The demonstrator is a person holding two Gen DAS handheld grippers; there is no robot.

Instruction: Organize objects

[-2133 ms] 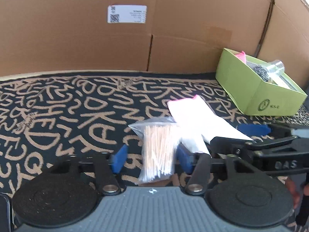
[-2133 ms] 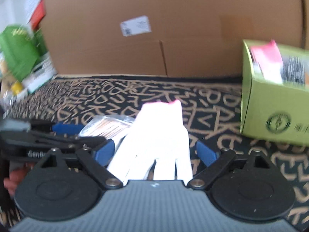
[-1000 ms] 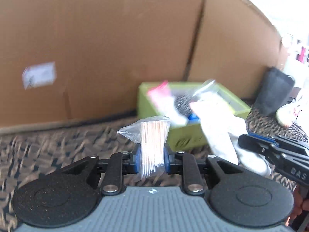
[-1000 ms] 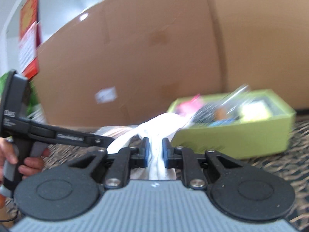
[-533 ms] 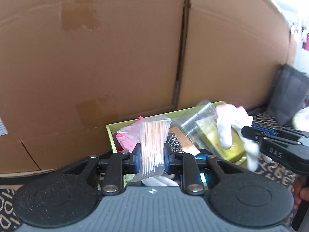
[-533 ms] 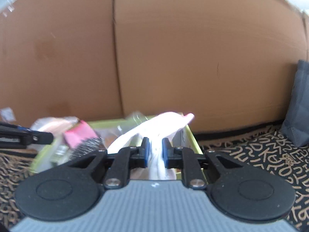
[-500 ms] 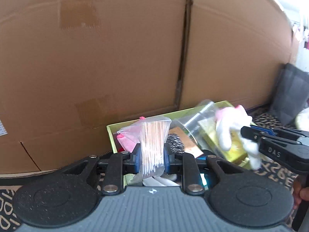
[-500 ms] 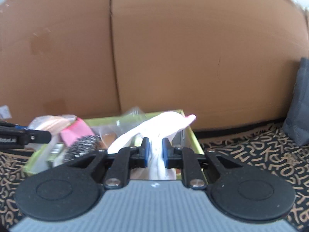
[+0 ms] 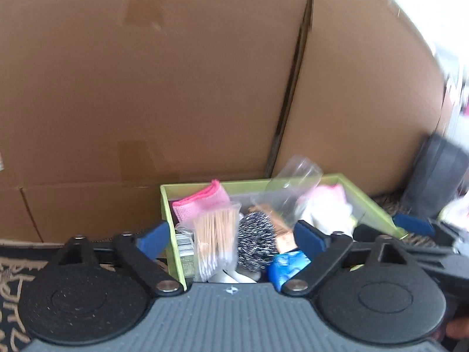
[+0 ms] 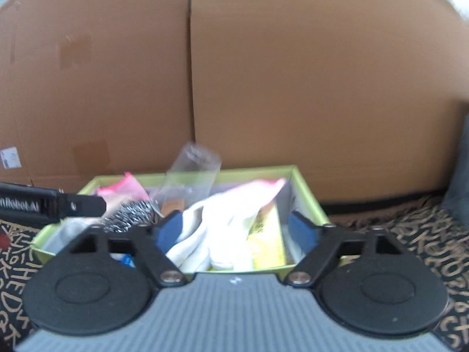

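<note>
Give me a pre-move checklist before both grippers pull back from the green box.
1. Left gripper jaws opening, pads off the bag of cotton swabs: ok.
2. Right gripper jaws opening, pads off the white glove: ok.
3. Swab bag inside the green box: ok.
4. Glove inside the box: ok.
5. Swab bag settled, not still dropping: cannot tell.
6. Grippers apart from each other: ok.
</note>
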